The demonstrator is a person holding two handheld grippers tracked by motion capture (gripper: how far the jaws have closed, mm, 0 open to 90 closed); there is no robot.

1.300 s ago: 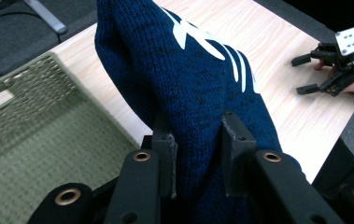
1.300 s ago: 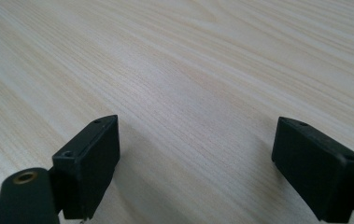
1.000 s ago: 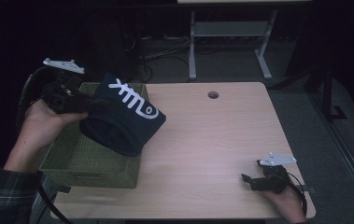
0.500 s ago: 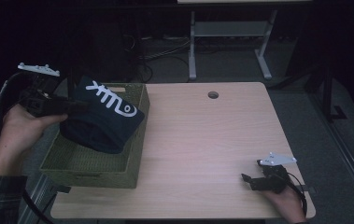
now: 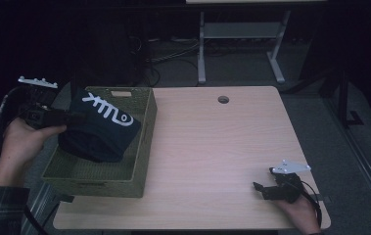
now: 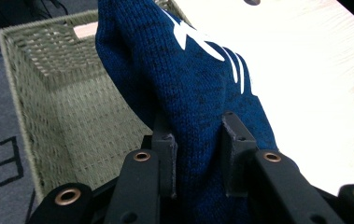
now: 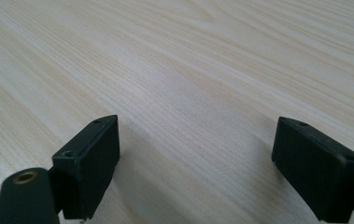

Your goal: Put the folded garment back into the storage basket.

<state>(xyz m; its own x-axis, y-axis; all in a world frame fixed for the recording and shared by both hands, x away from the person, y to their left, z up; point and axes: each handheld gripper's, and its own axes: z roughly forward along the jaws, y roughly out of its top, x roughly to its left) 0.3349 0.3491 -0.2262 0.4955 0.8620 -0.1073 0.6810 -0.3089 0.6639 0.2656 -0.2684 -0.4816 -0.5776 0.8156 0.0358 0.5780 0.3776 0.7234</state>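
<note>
The left gripper (image 6: pixel 197 154) clamped the navy knit garment (image 5: pixel 100 125) directly above the woven basket (image 5: pixel 95 178); the right gripper (image 7: pixel 195 163), jaws wide, rested well apart.

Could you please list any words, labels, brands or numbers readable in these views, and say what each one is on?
White script lettering on the dark blue knit garment: too stylised and folded to read for certain.
No readable text on the woven basket, the table, the left gripper or the right gripper.
</note>
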